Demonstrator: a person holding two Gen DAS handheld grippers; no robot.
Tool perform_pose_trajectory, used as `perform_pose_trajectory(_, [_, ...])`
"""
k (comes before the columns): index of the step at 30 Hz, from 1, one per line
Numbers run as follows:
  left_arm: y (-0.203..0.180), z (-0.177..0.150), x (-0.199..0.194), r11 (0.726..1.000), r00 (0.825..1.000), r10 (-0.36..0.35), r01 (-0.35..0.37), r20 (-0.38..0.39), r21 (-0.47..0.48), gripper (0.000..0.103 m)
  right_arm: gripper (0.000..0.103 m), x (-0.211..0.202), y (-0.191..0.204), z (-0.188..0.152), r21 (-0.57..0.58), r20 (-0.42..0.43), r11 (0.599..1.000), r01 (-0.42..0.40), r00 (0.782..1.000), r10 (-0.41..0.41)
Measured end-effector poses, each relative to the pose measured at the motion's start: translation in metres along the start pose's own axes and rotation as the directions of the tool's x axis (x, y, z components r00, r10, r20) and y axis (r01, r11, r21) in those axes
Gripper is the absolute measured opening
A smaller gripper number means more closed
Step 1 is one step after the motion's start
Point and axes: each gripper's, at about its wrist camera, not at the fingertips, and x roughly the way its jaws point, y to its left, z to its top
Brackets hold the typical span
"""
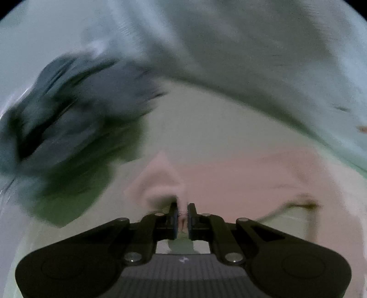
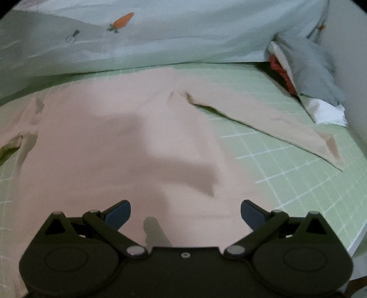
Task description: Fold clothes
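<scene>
We are working over a pink long-sleeved top (image 2: 114, 142) that is lying spread flat on a green checked bedsheet (image 2: 286, 174), and every place here is given from that top. The left gripper (image 1: 182, 212) is pinching a small fold of the top's pink cloth, its jaws standing narrow with the fabric bunched up between the pads (image 1: 175, 220). The left wrist view is smeared with blur. In it, a dark crumpled garment (image 1: 68, 110) is lying on the sheet to the left of and beyond the pinched fold. We cannot tell what kind of garment it is.

The right gripper (image 2: 185, 215) is hovering over the near part of the top with its jaws standing wide and nothing between them. Its blue pads (image 2: 119, 214) are apart from the cloth. One sleeve (image 2: 270, 128) is stretching away from the top's body to the right across the sheet. Beyond the top, a pale green quilt (image 2: 183, 39) printed with a carrot (image 2: 122, 20) is lying along the far edge. To the far right of the sleeve, a pile of grey, red and white clothes (image 2: 305, 68) is sitting on the sheet.
</scene>
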Motion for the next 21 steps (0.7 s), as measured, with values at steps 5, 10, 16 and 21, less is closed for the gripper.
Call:
perform_pose_trajectory(5, [-0.104,-0.012,-0.022,0.97,0.974,-0.227,0.227,-0.016,0.089,0.009,0.103,-0.001,-0.033,-0.004,0.047,0.005,0.999,-0.007,1.0,0.007])
perform_pose_trajectory(10, [-0.168,-0.042,-0.029,0.925,0.933,-0.351,0.359,-0.084,0.123,0.044,0.103,-0.002,-0.059,-0.005,0.062,0.02,0.998,0.007,1.0,-0.008])
perform_pose_trajectory(16, [-0.166,-0.056,-0.023,0.976,0.981,-0.16,0.174,-0.11,0.129,0.067,0.102,0.001,-0.064,0.006,0.04,0.034,0.999,-0.023,0.999,0.021])
perform_pose_trajectory(21, [-0.145,-0.059,-0.014,0.992,0.989,-0.062,0.076,-0.133,0.104,0.074,0.092,0.007,-0.03,0.021,0.002,0.028,0.992,-0.127,0.991,0.127])
